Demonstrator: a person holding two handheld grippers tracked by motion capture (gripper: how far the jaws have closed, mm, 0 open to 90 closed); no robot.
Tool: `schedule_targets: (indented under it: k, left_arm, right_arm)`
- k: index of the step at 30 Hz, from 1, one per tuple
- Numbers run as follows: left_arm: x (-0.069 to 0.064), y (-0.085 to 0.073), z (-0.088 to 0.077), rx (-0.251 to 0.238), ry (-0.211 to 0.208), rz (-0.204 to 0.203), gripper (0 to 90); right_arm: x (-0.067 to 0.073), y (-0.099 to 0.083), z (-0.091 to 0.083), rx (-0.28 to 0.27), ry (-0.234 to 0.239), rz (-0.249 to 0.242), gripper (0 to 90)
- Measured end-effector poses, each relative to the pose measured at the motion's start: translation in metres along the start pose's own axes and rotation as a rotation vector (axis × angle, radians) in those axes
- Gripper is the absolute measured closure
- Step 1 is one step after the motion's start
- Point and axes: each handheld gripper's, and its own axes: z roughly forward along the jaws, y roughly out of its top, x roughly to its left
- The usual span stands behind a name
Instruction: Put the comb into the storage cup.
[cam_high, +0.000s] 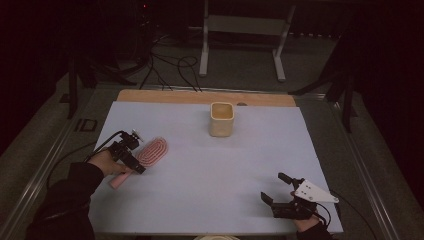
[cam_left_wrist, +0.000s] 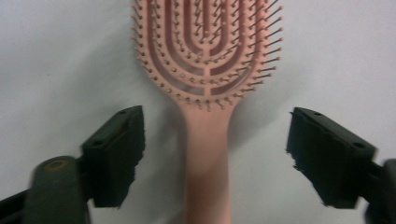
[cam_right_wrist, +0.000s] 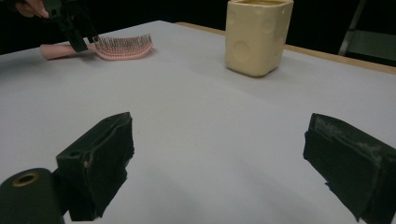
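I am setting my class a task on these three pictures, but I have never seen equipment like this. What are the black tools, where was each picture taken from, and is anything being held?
A person holds a two-jawed tool in each hand. The high view looks down on the table. There the left hand-held gripper is over a pink hairbrush; its own camera shows the handle between open jaws that do not touch it. The right hand-held gripper rests open, with nothing between its jaws. A cream cup stands near the far edge. Nothing is gripped yet.
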Motion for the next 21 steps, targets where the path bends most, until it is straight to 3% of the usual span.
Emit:
schedule_targets:
  k: [5, 21]
  left_arm:
    - [0.0022, -0.0001, -0.0004, 0.007, 0.009, 0.002, 33.7]
    - [0.0026, 0.0028, 0.0035, 0.021, 0.019, 0.018, 56.9]
  right_arm:
    - [-0.0001, -0.0001, 0.0002, 0.002, 0.001, 0.000, 8.2]
    - [-0.0003, 0.0003, -0.0005, -0.003, -0.004, 0.000, 8.2]
